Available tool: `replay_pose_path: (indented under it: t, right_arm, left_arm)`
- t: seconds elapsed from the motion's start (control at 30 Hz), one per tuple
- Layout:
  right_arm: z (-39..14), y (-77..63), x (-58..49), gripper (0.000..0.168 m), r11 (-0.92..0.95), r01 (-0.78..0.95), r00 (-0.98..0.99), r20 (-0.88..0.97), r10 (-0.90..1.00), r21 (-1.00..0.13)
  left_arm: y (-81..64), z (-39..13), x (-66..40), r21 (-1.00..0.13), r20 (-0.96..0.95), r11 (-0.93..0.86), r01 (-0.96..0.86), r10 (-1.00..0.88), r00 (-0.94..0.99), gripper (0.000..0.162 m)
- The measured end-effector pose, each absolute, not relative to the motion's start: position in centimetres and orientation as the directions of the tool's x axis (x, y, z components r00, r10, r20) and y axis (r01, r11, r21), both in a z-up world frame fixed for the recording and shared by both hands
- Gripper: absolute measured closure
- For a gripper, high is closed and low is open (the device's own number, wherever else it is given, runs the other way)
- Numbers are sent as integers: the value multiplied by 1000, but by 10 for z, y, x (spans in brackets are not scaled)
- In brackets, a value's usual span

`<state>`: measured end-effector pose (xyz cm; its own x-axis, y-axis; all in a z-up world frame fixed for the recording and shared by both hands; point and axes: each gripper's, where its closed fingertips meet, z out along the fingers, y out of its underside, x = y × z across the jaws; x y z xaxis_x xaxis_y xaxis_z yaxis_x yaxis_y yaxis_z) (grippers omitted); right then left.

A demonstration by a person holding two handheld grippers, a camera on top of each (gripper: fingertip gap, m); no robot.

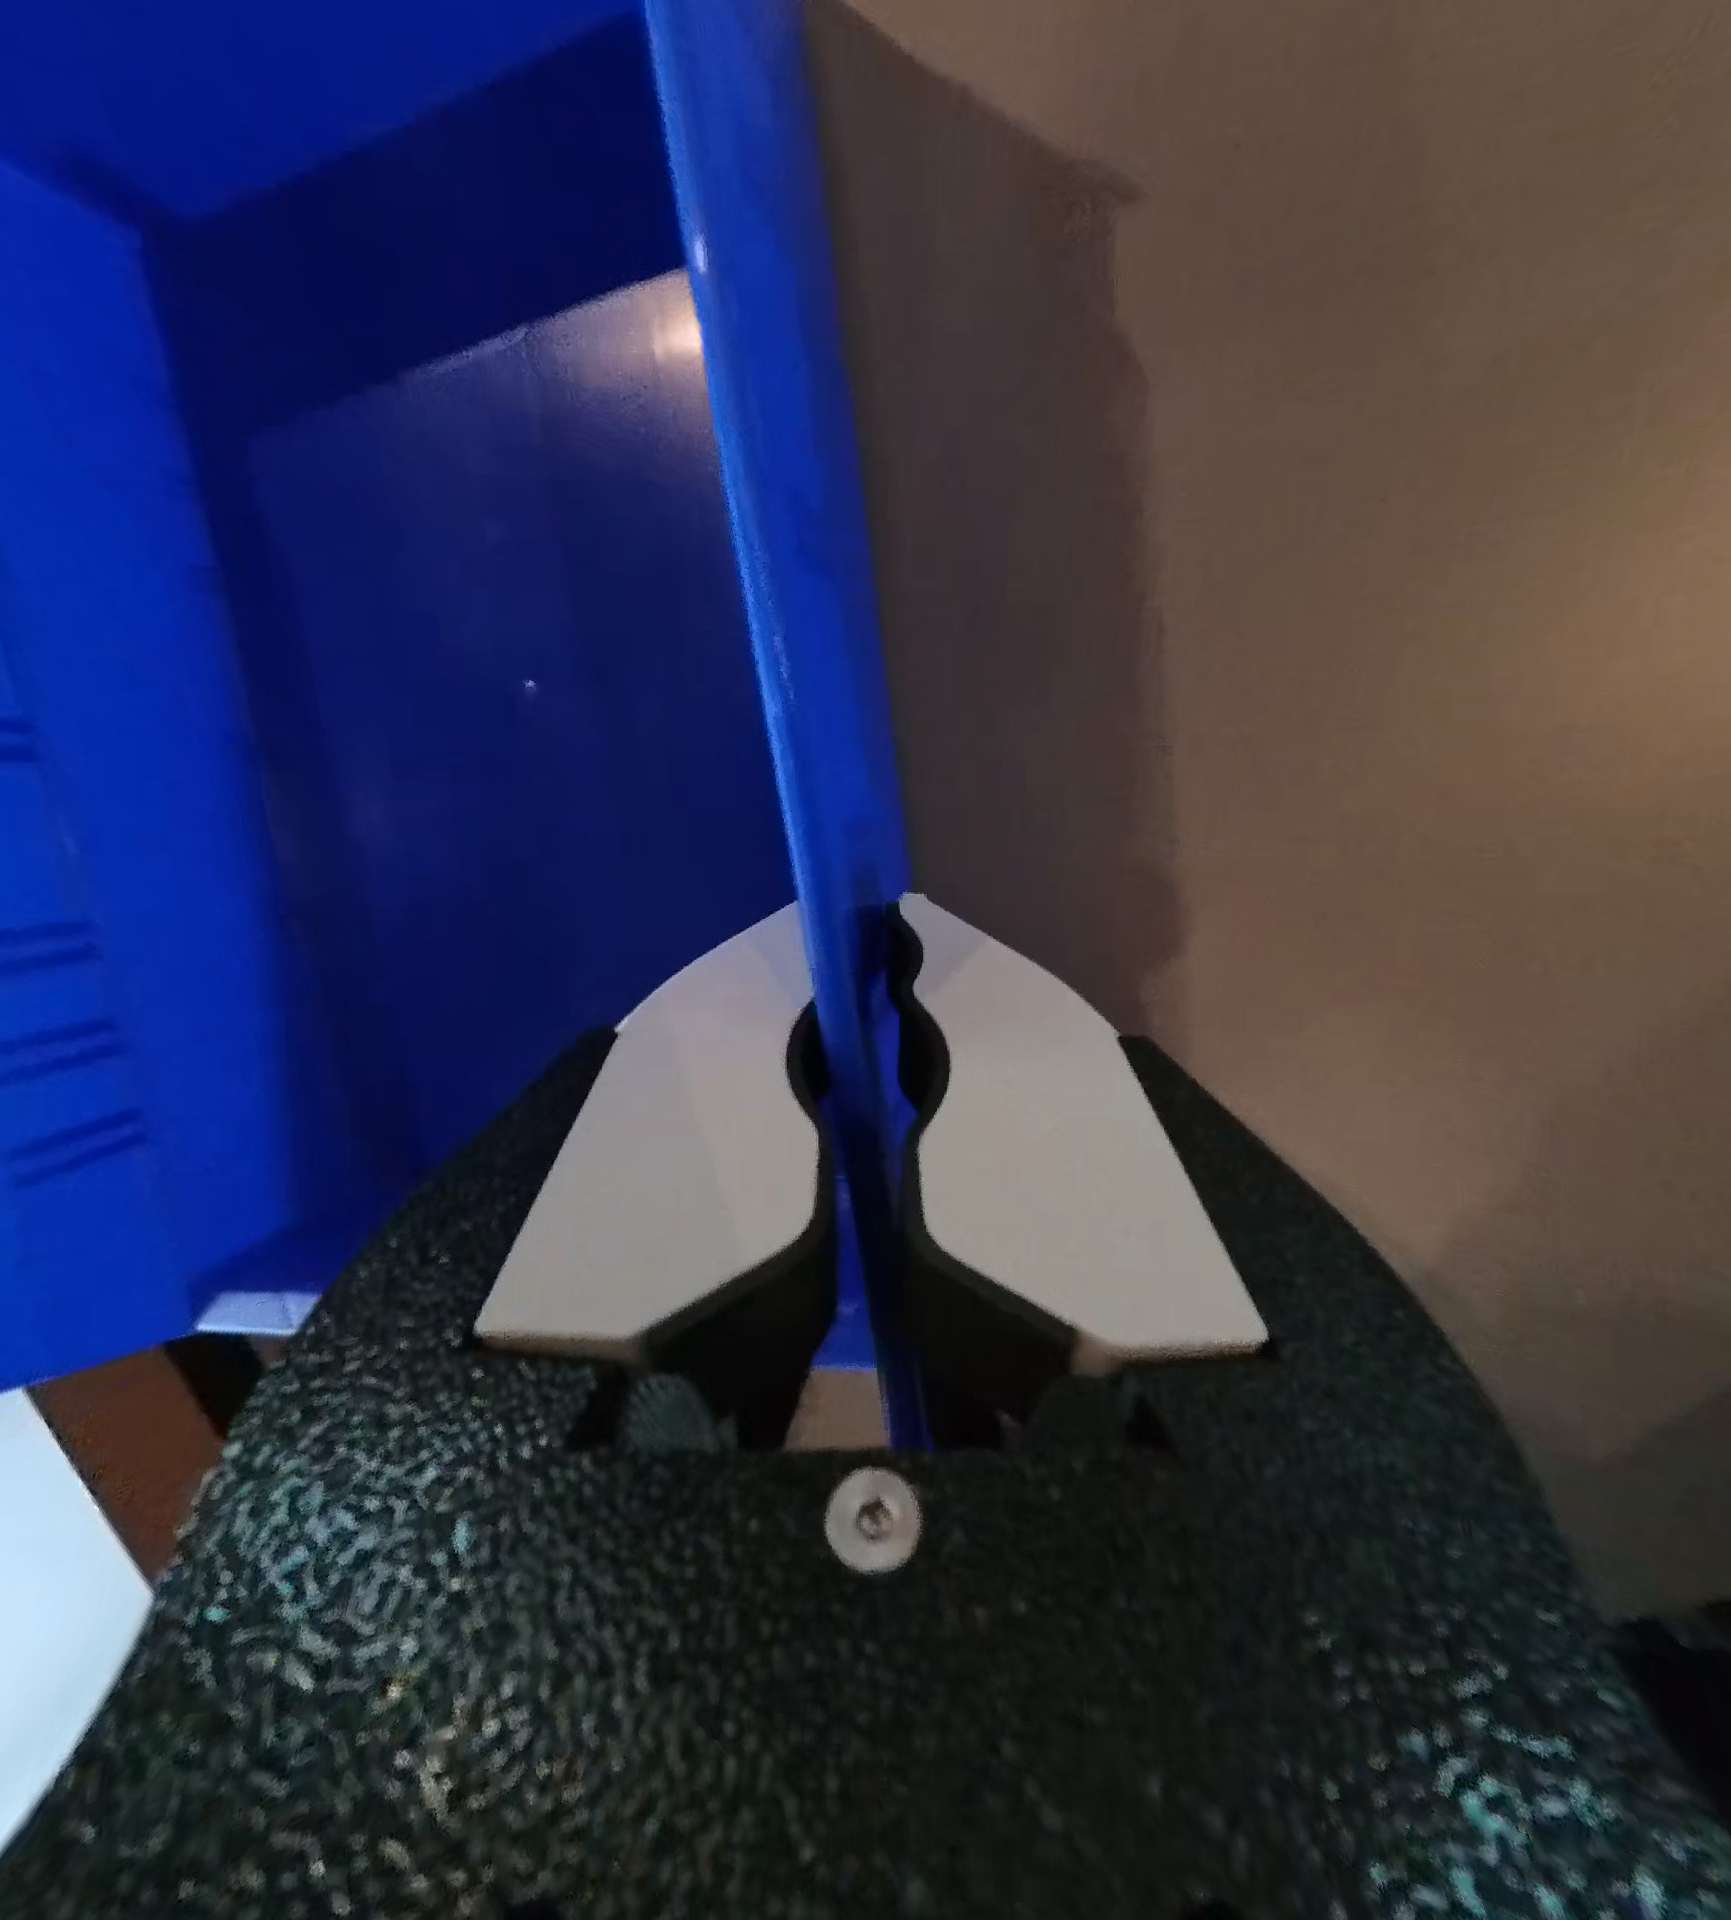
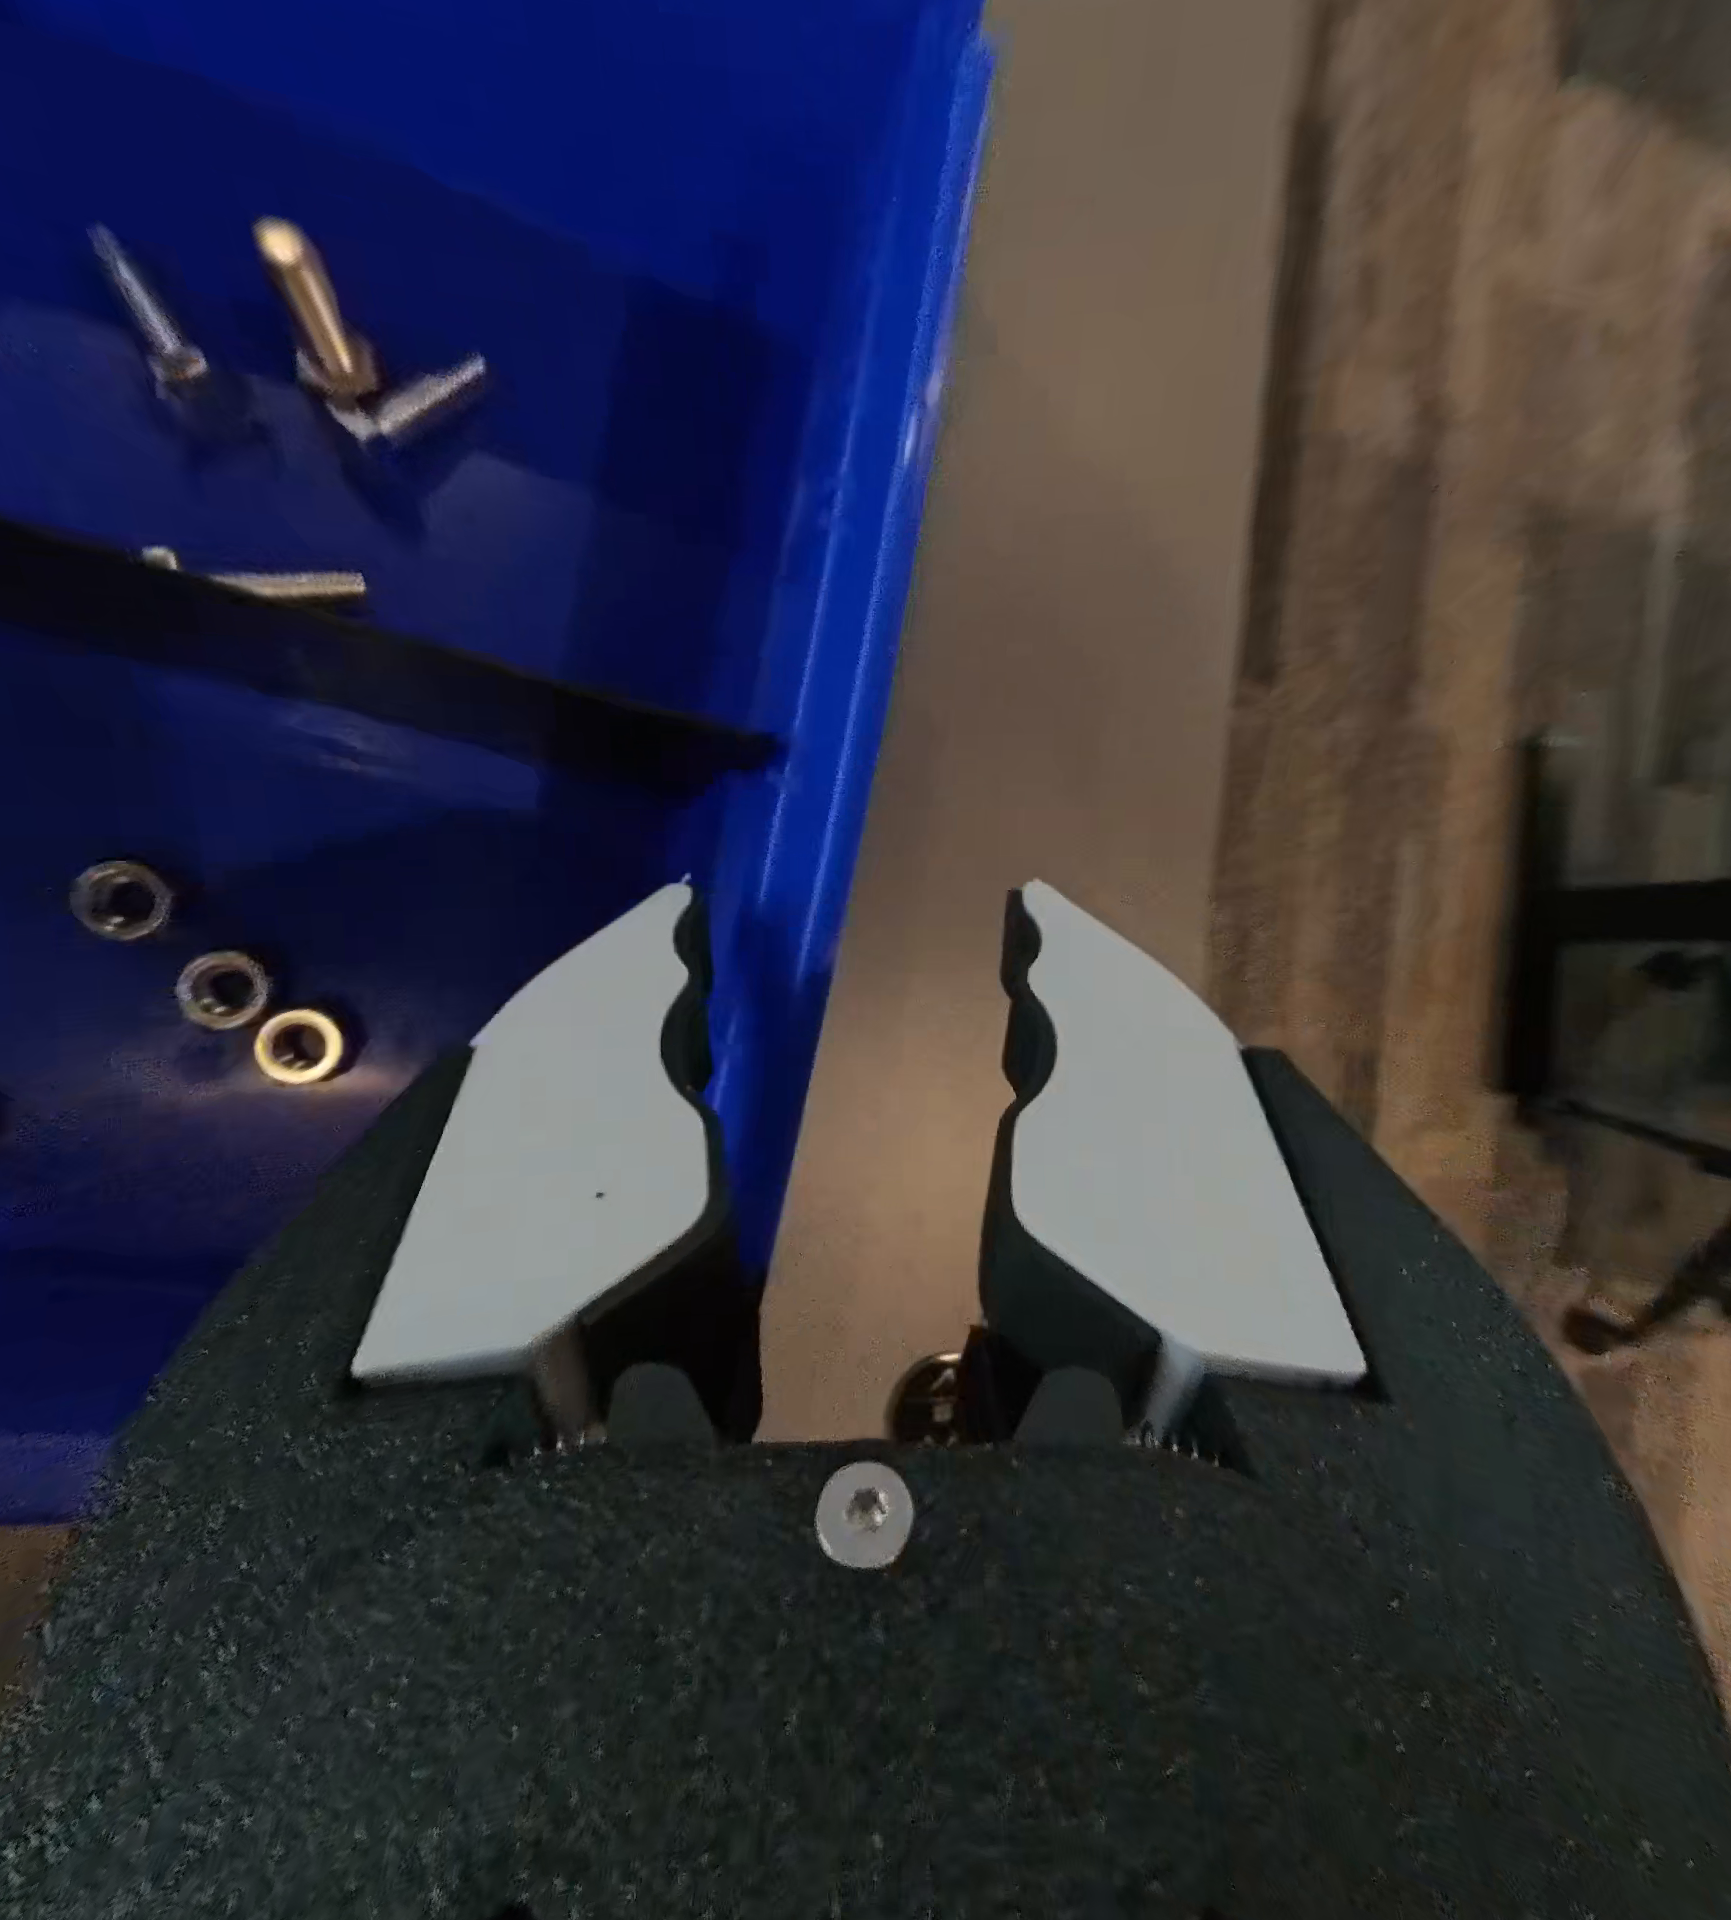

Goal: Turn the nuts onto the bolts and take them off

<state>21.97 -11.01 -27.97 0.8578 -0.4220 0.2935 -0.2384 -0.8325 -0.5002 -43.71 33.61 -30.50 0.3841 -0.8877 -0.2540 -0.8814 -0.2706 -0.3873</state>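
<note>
My left gripper (image 1: 856, 940), black with pale grey finger pads, is pinched tight on the thin side wall of a big blue plastic bin (image 1: 778, 582). One pad sits inside the bin and the other sits outside, with the wall squeezed between them. In the left wrist view the part of the bin I can see has a bare, shiny floor. To the right of the wall is a smooth brown table top (image 1: 1463, 727).

My right gripper (image 2: 856, 1039) looks the same, and its fingers are spread apart with nothing between them. Its left pad (image 2: 570, 1143) is just inside the blue plastic bin (image 2: 840, 623), right next to the wall, and I cannot tell if it touches. Its right pad is outside, over the brown table top (image 2: 1079, 520).

In the right wrist view I can see the task things lying on the bin floor. A black strip (image 2: 341, 644) runs across the bin and splits it in two. On the far side lie the metal bolts: a fat gold-coloured bolt (image 2: 310, 301), a thin silver bolt (image 2: 144, 301), a short silver bolt (image 2: 425, 400) touching the fat one, and one more silver bolt (image 2: 289, 584) close by the strip. On the near side lie four round metal nuts (image 2: 217, 987), loose and apart from the bolts. Everything is a bit blurry.
</note>
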Motion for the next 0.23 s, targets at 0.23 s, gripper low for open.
replay_pose_path:
  t: [0.23]
  right_arm:
    - [-303,-105,203,154,-852,-342,904,108,-413,-395]
  left_arm:
    - [325,-290,-434,-498,-247,-234,-835,-885,395,155]
